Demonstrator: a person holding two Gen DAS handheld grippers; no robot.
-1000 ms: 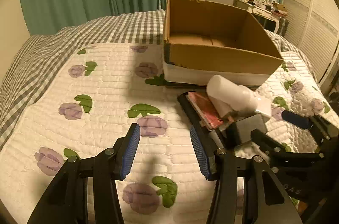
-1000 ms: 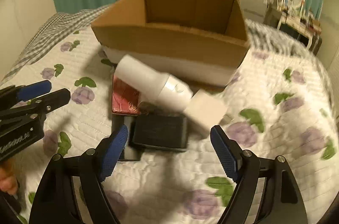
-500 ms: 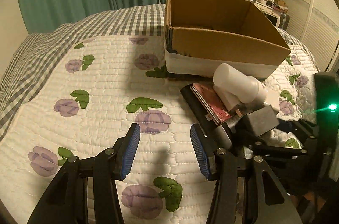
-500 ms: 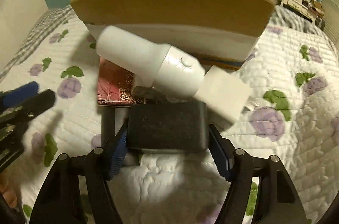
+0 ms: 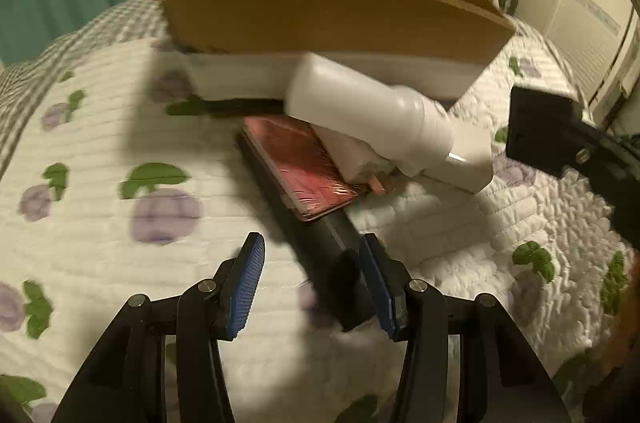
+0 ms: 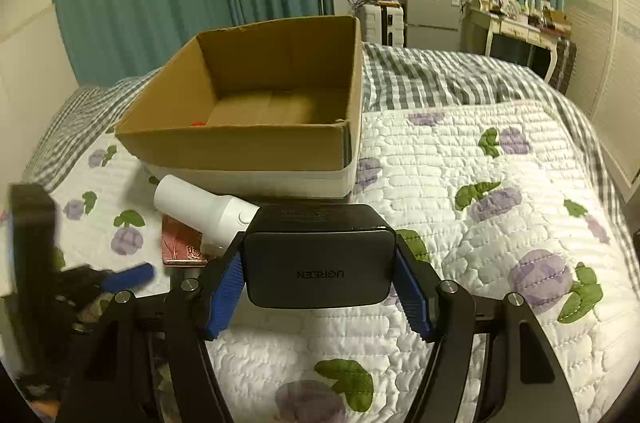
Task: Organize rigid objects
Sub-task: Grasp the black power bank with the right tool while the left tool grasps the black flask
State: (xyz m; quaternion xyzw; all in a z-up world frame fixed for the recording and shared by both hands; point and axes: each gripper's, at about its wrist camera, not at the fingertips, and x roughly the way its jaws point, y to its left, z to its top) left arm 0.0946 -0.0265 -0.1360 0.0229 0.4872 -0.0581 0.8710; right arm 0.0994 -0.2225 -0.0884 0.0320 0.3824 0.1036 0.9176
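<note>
My right gripper (image 6: 320, 273) is shut on a black UGREEN charger (image 6: 318, 263) and holds it above the quilt, in front of the open cardboard box (image 6: 240, 143). My left gripper (image 5: 312, 281) is open, its fingers either side of the near end of a long black flat box (image 5: 324, 247). A red patterned case (image 5: 300, 163) lies on that box. A white bottle (image 5: 368, 115) lies across the pile, against a white block (image 5: 468, 159). The cardboard box (image 5: 328, 11) stands just behind. The bottle (image 6: 200, 207) and red case (image 6: 180, 243) show left of the charger.
The floral quilt (image 6: 480, 223) covers the bed, with checked bedding (image 6: 440, 79) behind. Teal curtains, a TV, a small fridge and a dressing table stand at the back. A small red thing (image 6: 197, 123) lies inside the box.
My right gripper closed on the black charger and lifted it off the pile. My left gripper moved right and forward, straddling the end of the long black box.
</note>
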